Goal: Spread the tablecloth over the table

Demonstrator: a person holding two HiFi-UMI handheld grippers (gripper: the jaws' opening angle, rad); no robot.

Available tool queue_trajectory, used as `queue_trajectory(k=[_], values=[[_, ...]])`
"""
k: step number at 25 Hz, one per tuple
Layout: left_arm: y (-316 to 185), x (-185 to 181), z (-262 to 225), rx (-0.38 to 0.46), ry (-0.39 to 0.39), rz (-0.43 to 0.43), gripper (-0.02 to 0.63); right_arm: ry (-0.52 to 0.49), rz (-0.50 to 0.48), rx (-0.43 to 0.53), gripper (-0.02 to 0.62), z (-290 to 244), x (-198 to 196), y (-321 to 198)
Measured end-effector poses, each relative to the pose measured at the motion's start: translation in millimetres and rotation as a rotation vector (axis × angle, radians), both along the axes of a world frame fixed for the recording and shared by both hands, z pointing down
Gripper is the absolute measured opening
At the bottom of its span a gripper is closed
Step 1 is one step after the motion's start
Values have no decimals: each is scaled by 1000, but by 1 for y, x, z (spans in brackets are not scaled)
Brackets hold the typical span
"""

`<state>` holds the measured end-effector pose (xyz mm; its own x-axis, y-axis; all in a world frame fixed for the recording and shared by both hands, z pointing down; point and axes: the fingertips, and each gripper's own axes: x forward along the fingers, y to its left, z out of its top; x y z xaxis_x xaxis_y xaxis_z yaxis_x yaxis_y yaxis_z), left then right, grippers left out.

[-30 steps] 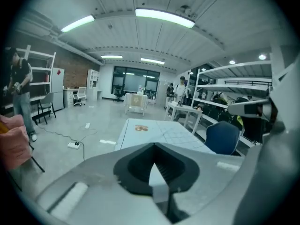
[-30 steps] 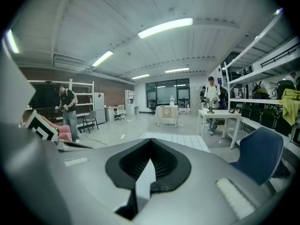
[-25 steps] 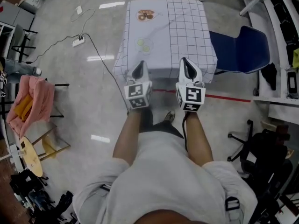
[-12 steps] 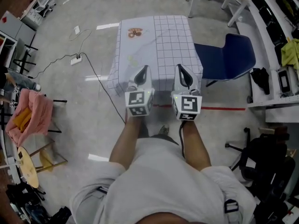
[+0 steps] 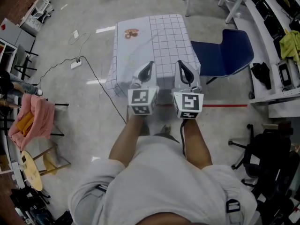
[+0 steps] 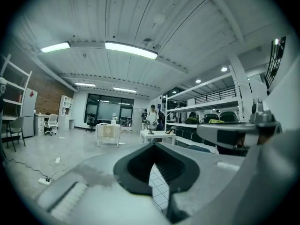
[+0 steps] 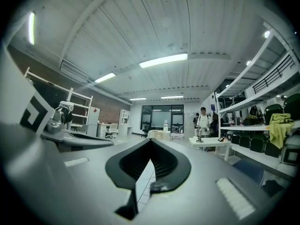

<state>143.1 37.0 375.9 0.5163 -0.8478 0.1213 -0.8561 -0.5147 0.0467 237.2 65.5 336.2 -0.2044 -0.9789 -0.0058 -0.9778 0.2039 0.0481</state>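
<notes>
The tablecloth (image 5: 159, 36) is white, with a black grid on its right half and printed food pictures on its left. It lies flat over the small table and hangs down the sides. My left gripper (image 5: 150, 63) and right gripper (image 5: 180, 63) are held side by side in the air above the table's near edge. Both are shut with nothing between the jaws. In the left gripper view the left gripper (image 6: 153, 143) has its tips meeting, with gridded cloth (image 6: 159, 184) showing below. In the right gripper view the right gripper (image 7: 151, 139) looks the same over the cloth (image 7: 144, 182).
A blue chair (image 5: 229, 50) stands at the table's right. A power strip (image 5: 76, 63) with a cable trails across the floor at the left. A pink cloth on a rack (image 5: 33, 118) and a round stool (image 5: 32, 170) stand far left. A red floor line (image 5: 225, 106) runs to the right, near a black office chair (image 5: 262, 149).
Both grippers have risen from the cloth's near edge toward the head camera, still shut. The table now looks smaller and farther away. The cloth has stayed flat.
</notes>
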Motion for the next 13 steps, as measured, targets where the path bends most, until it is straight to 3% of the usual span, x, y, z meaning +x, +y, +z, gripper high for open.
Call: queue_trajectory(k=[13], values=[[2,10,3,-2,-13,27,21,23,37,-7,6,1,10,2]])
